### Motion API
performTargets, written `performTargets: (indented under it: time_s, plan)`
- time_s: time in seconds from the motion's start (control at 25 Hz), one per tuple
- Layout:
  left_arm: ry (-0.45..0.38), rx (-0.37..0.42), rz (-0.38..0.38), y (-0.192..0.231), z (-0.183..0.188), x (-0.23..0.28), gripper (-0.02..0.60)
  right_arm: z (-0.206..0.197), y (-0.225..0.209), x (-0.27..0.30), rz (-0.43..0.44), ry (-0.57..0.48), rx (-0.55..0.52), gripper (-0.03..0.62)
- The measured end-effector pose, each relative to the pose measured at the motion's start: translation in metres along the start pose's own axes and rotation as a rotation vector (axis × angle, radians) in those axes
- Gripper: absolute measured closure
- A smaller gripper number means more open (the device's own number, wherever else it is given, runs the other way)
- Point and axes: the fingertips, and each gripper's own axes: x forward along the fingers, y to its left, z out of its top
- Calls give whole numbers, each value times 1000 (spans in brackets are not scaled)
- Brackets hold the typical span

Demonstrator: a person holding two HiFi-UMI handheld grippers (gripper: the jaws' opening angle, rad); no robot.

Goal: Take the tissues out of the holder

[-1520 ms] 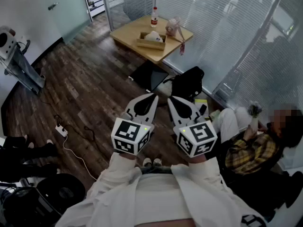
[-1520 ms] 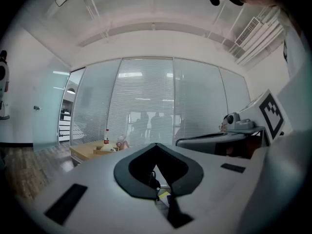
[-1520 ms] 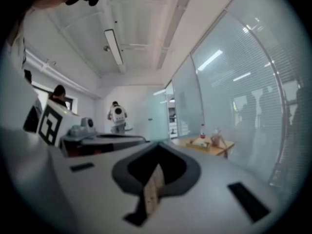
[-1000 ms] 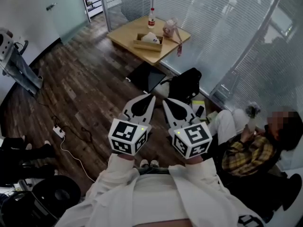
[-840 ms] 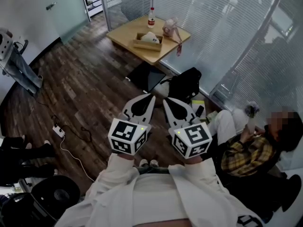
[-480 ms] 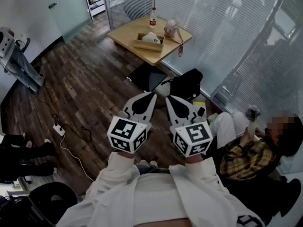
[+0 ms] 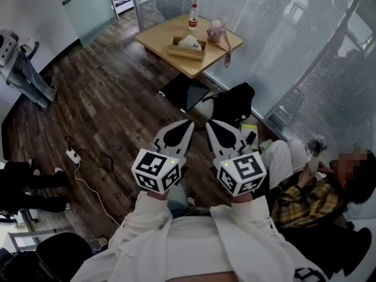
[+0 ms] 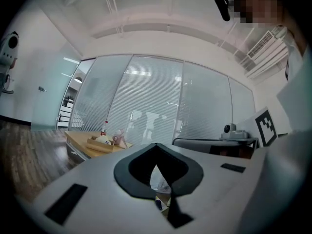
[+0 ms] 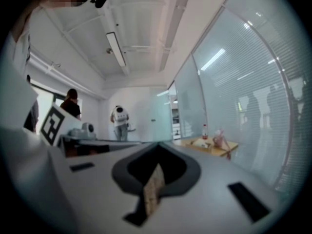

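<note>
A wooden tissue holder with white tissues sticking out of it stands on a low wooden table at the far end of the room. Both grippers are held close to the person's chest, far from that table. My left gripper and right gripper are side by side, each shut with nothing between its jaws. In the left gripper view the holder is small beyond the left gripper. In the right gripper view the holder is far off past the right gripper.
A bottle and a pink object share the table. On the dark wood floor lie a flat black item, a black bag and a power strip with its cable. A seated person is at the right by the glass walls.
The head view has drifted slightly, and the floor items at the left have slid a little. Both grippers stay shut and side by side. The tissue holder has not moved.
</note>
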Motion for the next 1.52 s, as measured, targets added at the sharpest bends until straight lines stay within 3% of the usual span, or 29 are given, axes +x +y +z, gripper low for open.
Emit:
performTargets:
  time_s: [0.16, 0.64, 0.84, 1.2, 1.52]
  plan:
    - [-9, -6, 20, 22, -1, 13, 574, -5, -7, 20, 9, 13, -8, 582]
    - [-9, 2, 29, 130, 35, 80, 572, 21, -63, 123, -109, -33, -25, 582]
    - [5, 5, -13, 167, 48, 113, 572, 39, -91, 165, -183, -90, -11, 582]
    - [17, -21, -90, 225, 64, 152, 572, 45, -117, 238, -220, -85, 6, 582]
    - [-21, -5, 9, 268, 73, 162, 572, 51, -127, 253, -276, -108, 3, 582]
